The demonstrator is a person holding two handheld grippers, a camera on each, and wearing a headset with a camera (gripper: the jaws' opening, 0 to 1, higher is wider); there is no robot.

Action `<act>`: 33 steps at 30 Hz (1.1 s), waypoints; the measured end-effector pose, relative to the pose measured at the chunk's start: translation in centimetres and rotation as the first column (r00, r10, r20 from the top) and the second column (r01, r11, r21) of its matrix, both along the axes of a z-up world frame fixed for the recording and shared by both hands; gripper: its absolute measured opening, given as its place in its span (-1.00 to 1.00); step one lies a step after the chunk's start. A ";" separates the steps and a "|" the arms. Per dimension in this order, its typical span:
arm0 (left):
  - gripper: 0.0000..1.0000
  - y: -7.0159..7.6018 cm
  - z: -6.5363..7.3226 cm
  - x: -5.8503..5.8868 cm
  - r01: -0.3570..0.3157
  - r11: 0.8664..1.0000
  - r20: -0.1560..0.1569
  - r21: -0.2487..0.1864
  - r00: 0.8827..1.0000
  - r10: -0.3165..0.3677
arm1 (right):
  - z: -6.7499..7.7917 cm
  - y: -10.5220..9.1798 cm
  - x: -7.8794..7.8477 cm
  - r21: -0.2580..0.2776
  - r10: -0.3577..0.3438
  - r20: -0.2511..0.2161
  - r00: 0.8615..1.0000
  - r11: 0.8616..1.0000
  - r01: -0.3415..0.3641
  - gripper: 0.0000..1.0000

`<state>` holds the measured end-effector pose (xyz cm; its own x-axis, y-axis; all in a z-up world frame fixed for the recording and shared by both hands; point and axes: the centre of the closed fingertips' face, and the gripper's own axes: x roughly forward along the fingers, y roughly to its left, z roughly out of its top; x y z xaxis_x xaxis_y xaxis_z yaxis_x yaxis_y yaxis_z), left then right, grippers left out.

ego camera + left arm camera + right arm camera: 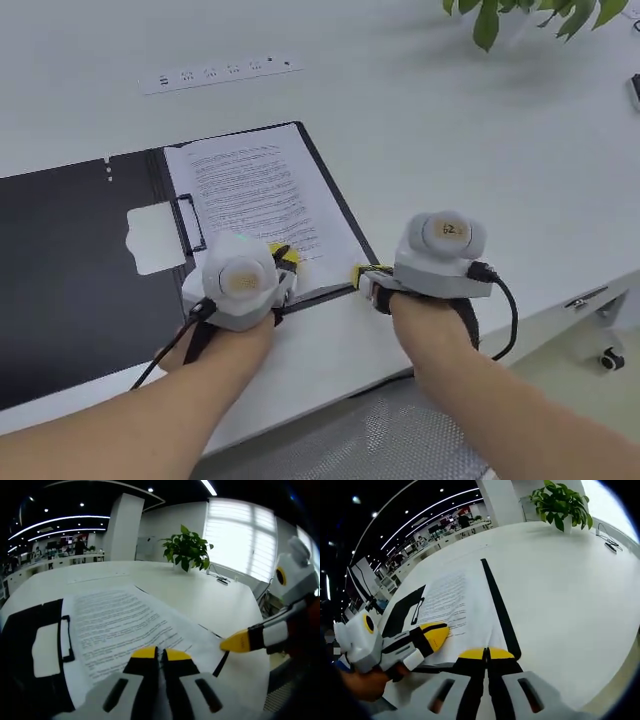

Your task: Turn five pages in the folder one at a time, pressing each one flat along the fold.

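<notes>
A black folder (70, 270) lies open on the white table, its left cover bare and a printed page (255, 190) lying flat on its right half. My left gripper (285, 255) rests over the page's lower part, jaws shut with nothing visible between them; its own view has the tips (160, 652) above the printed page (120, 620). My right gripper (362, 274) sits at the folder's lower right corner, also shut. In its view the tips (486, 653) touch the page (450, 600) beside the folder's black edge (495, 600).
A black clip (187, 222) and a white tab (155, 238) sit at the folder's spine. A power strip (220, 73) is set into the table behind. A potted plant (520, 12) stands at the far right. The table's front edge (560, 295) runs close under my hands.
</notes>
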<state>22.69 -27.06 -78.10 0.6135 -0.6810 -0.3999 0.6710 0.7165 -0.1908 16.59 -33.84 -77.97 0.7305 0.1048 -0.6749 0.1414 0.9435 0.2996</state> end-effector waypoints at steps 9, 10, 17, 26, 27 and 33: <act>-0.91 0.3 0.3 -0.2 -0.053 0.997 -0.117 -0.057 0.992 0.046 | 2.0 0.6 0.2 0.029 -0.014 0.055 0.998 0.999 0.013 -1.00; -0.90 0.4 0.3 -0.2 -0.058 0.996 -0.128 -0.063 0.990 0.050 | 2.3 0.8 0.2 0.031 -0.012 0.060 0.998 0.999 0.010 -1.00; -0.73 1.6 1.7 -2.0 0.029 0.998 -0.139 -0.051 0.990 -0.036 | 4.3 2.6 0.3 0.053 0.008 0.114 0.993 0.999 -0.014 -1.00; -0.57 5.6 6.5 -2.5 0.079 0.996 0.012 -0.052 0.997 -0.079 | 7.8 5.5 0.5 0.092 0.032 0.195 0.980 0.995 -0.050 -1.00; -0.57 6.4 7.1 -2.5 0.080 0.996 0.033 -0.044 0.996 -0.078 | 8.3 5.8 0.5 0.098 0.031 0.205 0.978 0.994 -0.052 -1.00; -0.55 10.3 9.5 -1.7 0.052 0.998 0.098 -0.040 0.994 -0.047 | 11.1 8.6 1.2 0.113 0.070 0.265 0.962 0.988 -0.103 -1.00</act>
